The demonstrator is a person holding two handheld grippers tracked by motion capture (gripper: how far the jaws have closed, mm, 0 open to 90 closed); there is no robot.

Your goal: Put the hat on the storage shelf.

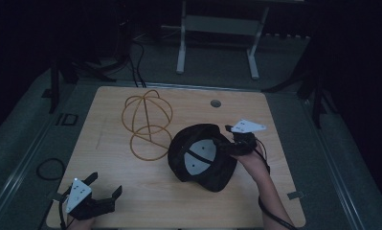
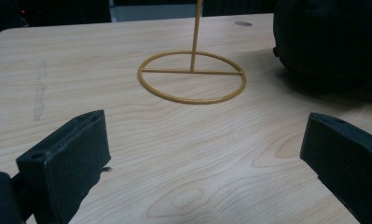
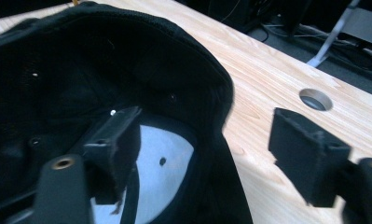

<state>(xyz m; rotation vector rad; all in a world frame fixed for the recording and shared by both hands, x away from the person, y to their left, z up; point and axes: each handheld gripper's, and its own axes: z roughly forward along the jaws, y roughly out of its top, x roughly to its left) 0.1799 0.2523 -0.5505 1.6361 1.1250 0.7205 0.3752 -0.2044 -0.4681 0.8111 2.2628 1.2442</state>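
1. The surface is a light wooden top with a round hole near its far edge.
2. A black cap lies upside down right of centre on the surface, its opening facing up and a pale panel visible inside.
3. The right claw is at the cap's right side, released: in the right gripper view one jaw sits inside the cap and the other outside above the bare wood, with the rim between them. The jaws are not closed on the fabric.
4. The left claw rests at the near left corner of the surface, released, jaws spread wide over bare wood and holding nothing.
5. A gold wire hat stand stands left of centre toward the far edge, just beside the cap. Its ring base lies flat on the wood with a thin post rising from the crossbar.
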